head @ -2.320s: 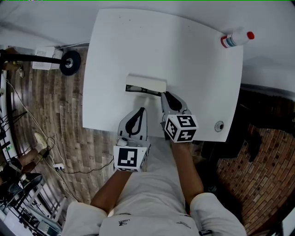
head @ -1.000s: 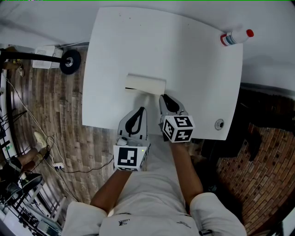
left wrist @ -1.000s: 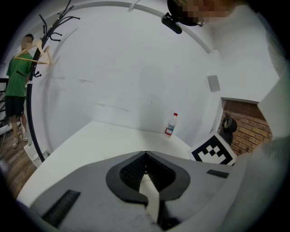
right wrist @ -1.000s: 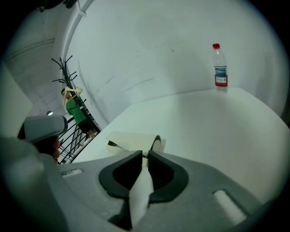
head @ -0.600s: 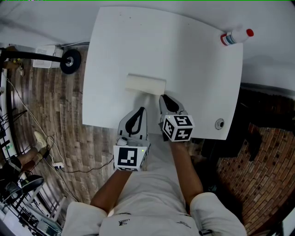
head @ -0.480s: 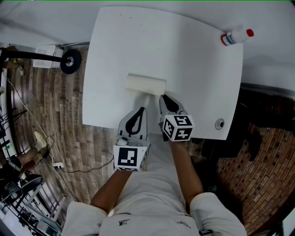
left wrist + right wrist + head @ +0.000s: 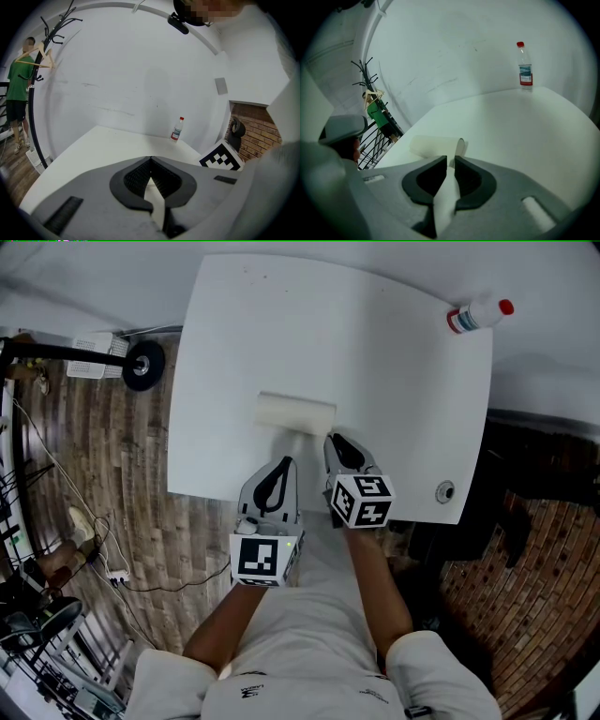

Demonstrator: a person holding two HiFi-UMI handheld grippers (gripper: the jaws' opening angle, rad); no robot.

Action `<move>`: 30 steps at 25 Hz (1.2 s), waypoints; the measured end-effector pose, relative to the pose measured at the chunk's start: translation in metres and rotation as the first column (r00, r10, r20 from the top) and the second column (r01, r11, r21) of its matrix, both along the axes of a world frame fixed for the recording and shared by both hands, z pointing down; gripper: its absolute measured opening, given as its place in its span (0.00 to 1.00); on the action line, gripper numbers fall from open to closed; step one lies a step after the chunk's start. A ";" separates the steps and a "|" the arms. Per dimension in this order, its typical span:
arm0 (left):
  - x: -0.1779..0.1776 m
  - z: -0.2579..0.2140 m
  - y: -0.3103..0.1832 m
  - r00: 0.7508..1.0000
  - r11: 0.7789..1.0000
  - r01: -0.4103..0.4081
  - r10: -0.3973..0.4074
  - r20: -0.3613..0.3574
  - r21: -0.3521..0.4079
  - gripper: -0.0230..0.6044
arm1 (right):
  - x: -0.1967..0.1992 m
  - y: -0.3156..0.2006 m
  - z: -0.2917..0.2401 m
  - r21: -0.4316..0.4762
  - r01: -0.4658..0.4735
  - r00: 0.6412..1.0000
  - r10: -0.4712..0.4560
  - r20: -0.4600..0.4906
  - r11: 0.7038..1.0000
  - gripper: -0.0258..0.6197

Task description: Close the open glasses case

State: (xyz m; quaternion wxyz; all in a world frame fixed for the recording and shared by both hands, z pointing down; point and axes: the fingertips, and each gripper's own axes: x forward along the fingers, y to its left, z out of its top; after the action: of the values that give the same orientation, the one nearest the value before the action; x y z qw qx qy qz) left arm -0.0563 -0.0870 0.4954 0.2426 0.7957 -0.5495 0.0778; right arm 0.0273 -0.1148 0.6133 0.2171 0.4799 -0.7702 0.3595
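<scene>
Tongs: left gripper (image 7: 286, 465) clenched empty, right gripper (image 7: 335, 439) barely parted. Cream rounded hard-shell glasses case (image 7: 295, 414) looks light, stiff, slick; I'd press my tips mid-lid.

Your count on the one tabletop (image 7: 375, 362): one case, one bottle, two claws.

You have a single cream glasses case (image 7: 296, 414), lid down, near the middle of the tabletop, and a single red-capped bottle (image 7: 479, 315) at the far right corner. You hold two claws at the near edge, a left claw (image 7: 289, 463) and a right claw (image 7: 330, 438): one has its jaws met at the tips, the other shows a narrow gap. Each carries one marker cube, so two cubes. There is one round fitting (image 7: 444, 491) set into the tabletop at the near right. On the floor at the left is one black wheel (image 7: 142, 367).
</scene>
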 end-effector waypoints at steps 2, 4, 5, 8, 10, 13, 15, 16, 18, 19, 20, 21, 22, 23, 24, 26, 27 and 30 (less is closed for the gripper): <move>-0.001 -0.003 -0.001 1.000 1.000 0.002 -0.002 0.002 0.004 0.03 | 0.002 -0.001 -0.009 0.022 -0.006 1.000 0.006 0.006 1.000 0.10; -0.001 -0.010 -0.002 1.000 1.000 0.004 -0.004 0.007 0.010 0.03 | 0.005 -0.003 -0.022 0.051 -0.016 1.000 0.015 0.014 0.999 0.10; -0.002 -0.014 -0.002 1.000 1.000 0.004 -0.005 0.010 0.014 0.03 | 0.006 -0.003 -0.030 0.067 -0.021 1.000 0.020 0.019 0.998 0.10; -0.002 -0.030 -0.003 1.000 0.999 0.003 -0.003 0.014 0.033 0.03 | 0.010 -0.004 -0.056 0.112 -0.035 0.999 0.031 0.035 0.993 0.07; -0.004 -0.042 -0.004 1.000 0.999 0.001 -0.002 0.019 0.048 0.03 | 0.011 -0.003 -0.078 0.145 -0.040 0.998 0.033 0.047 0.989 0.04; -0.008 -0.062 -0.007 1.000 0.997 -0.003 0.001 0.030 0.077 0.03 | 0.009 -0.004 -0.110 0.197 -0.042 0.997 0.028 0.070 0.979 0.04; -0.008 -0.073 -0.005 0.999 0.996 -0.007 0.004 0.035 0.089 0.03 | 0.009 0.001 -0.129 0.223 -0.038 0.996 0.020 0.083 0.974 0.04; -0.009 -0.079 -0.004 0.999 0.995 -0.008 0.005 0.034 0.095 0.03 | 0.009 0.003 -0.138 0.237 -0.037 0.996 0.017 0.088 0.971 0.04; -0.011 -0.093 -0.005 0.999 0.993 -0.008 0.004 0.035 0.116 0.03 | 0.008 0.003 -0.157 0.272 -0.035 0.995 0.010 0.094 0.962 0.04; -0.013 -0.101 -0.006 0.999 0.992 -0.008 0.003 0.036 0.128 0.03 | 0.006 0.002 -0.168 0.291 -0.035 0.995 0.007 0.096 0.956 0.04; -0.014 -0.109 -0.005 0.999 0.990 -0.007 0.002 0.038 0.138 0.03 | 0.005 0.003 -0.178 0.308 -0.033 0.995 0.003 0.097 0.951 0.04; -0.015 -0.116 -0.004 0.999 0.989 -0.006 0.001 0.038 0.145 0.03 | 0.004 0.004 -0.188 0.322 -0.031 0.995 -0.001 0.098 0.946 0.04; -0.016 -0.122 -0.003 0.999 0.989 -0.006 0.000 0.039 0.151 0.03 | 0.004 0.005 -0.197 0.336 -0.029 0.995 -0.005 0.099 0.942 0.04; -0.016 -0.128 -0.001 0.999 0.988 -0.007 0.001 0.039 0.156 0.03 | 0.003 0.008 -0.206 0.348 -0.027 0.995 -0.009 0.101 0.937 0.04; -0.016 -0.134 0.001 0.999 0.987 -0.009 0.003 0.038 0.161 0.03 | 0.003 0.010 -0.214 0.360 -0.027 0.995 -0.011 0.104 0.933 0.04; -0.015 -0.147 0.005 0.999 0.985 -0.015 0.008 0.037 0.174 0.03 | 0.001 0.015 -0.232 0.384 -0.028 0.994 -0.015 0.109 0.923 0.04; -0.015 -0.153 0.007 0.999 0.983 -0.018 0.011 0.037 0.182 0.03 | -0.001 0.017 -0.240 0.395 -0.029 0.994 -0.017 0.112 0.918 0.04; -0.011 -0.170 0.011 0.999 0.978 -0.032 0.024 0.040 0.208 0.03 | -0.003 0.022 -0.263 0.431 -0.029 0.993 -0.024 0.117 0.902 0.04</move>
State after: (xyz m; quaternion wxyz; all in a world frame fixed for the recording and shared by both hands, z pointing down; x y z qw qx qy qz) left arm -0.0674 -0.0755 0.3257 0.1462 0.8227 -0.5480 0.0380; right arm 0.0239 -0.0927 0.3504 0.0582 0.4948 -0.8417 0.2082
